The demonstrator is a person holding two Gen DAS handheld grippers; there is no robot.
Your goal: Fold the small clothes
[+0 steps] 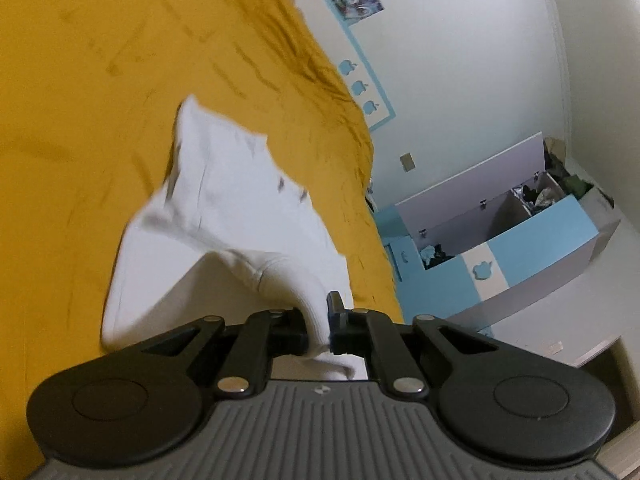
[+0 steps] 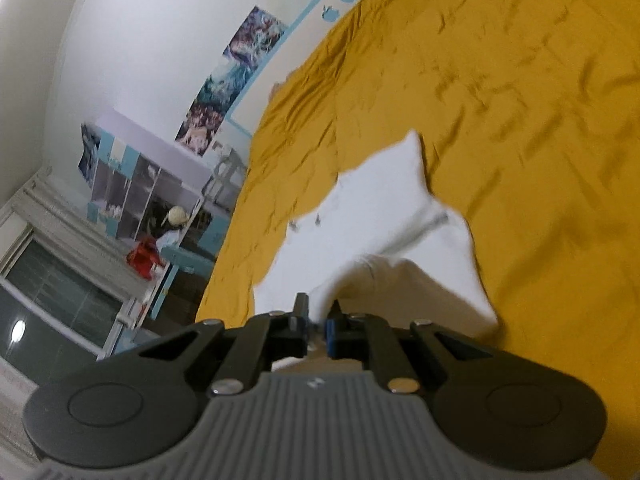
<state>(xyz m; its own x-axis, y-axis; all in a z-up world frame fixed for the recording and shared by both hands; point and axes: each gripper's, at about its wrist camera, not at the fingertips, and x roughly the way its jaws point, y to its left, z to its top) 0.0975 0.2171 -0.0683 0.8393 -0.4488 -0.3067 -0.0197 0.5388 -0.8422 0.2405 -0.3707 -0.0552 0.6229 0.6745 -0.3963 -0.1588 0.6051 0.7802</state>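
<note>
One white garment (image 1: pixel 224 208) lies on the mustard-yellow bed cover (image 1: pixel 80 100), partly lifted off it; it is the only piece of clothing on the cover in either wrist view; a few small dark marks show on its cloth. Two grippers are at work, one per hand. The left gripper (image 1: pixel 318 320) is closed on a ribbed edge of the garment, the cloth pinched between its two black fingers and bunched behind them; from there the fabric runs out slack toward the middle of the cover. The right gripper (image 2: pixel 318 316) is likewise clamped on another edge of the same garment, a thin fold of white caught between its fingers. The garment sits nearer the cover's wall-side edge than its far corners. Beyond that edge stand one blue-and-white toy chest (image 1: pixel 520 248), lid open, and three apple stickers (image 1: pixel 362 88) on the wall; the right wrist view shows one shelf unit (image 2: pixel 132 184).
</note>
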